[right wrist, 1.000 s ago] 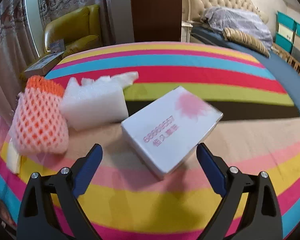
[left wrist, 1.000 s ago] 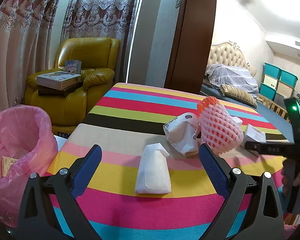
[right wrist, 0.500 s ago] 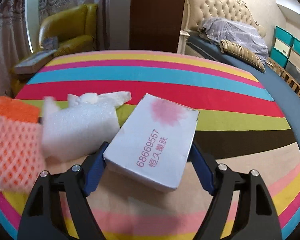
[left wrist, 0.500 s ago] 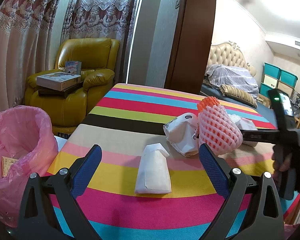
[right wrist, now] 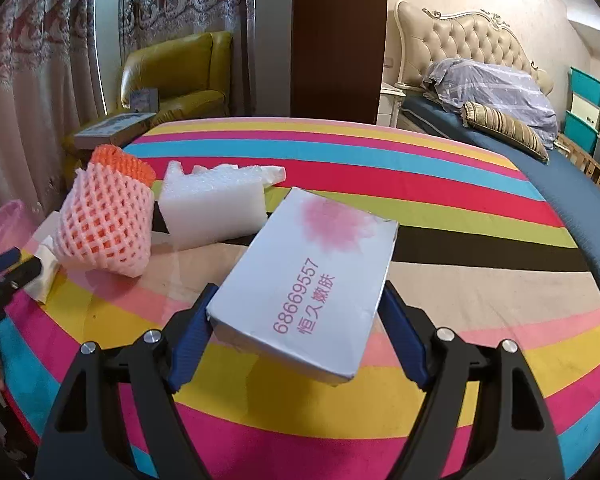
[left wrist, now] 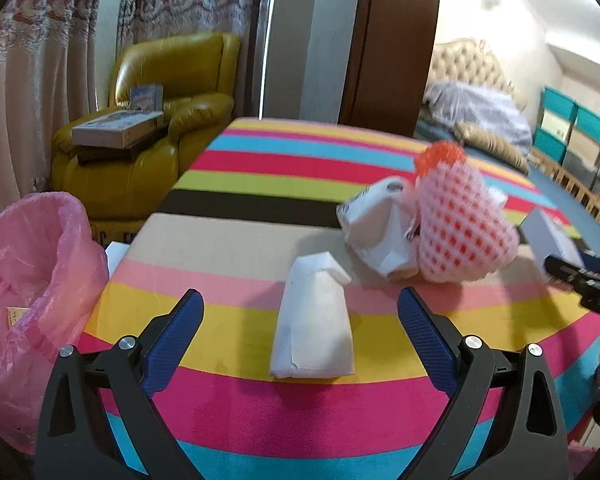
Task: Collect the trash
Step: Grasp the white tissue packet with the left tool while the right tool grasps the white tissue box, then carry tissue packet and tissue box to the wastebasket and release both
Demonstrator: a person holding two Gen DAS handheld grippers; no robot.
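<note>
Box (right wrist: 306,286), a second ago loose on the striped table (right wrist: 480,296), now clamped in the right gripper (right wrist: 296,340) and tilted up at 12 o'clock, ready for the pink bin (left wrist: 28,280); left gripper (left wrist: 300,320) gapes empty over the napkin (left wrist: 314,320).

the striped bench (left wrist: 236,248) carries a folded white packet (left wrist: 314,328), a crumpled white wrapper (left wrist: 380,232), a pink foam net (left wrist: 460,236) and a white foam block (right wrist: 212,208).
</note>
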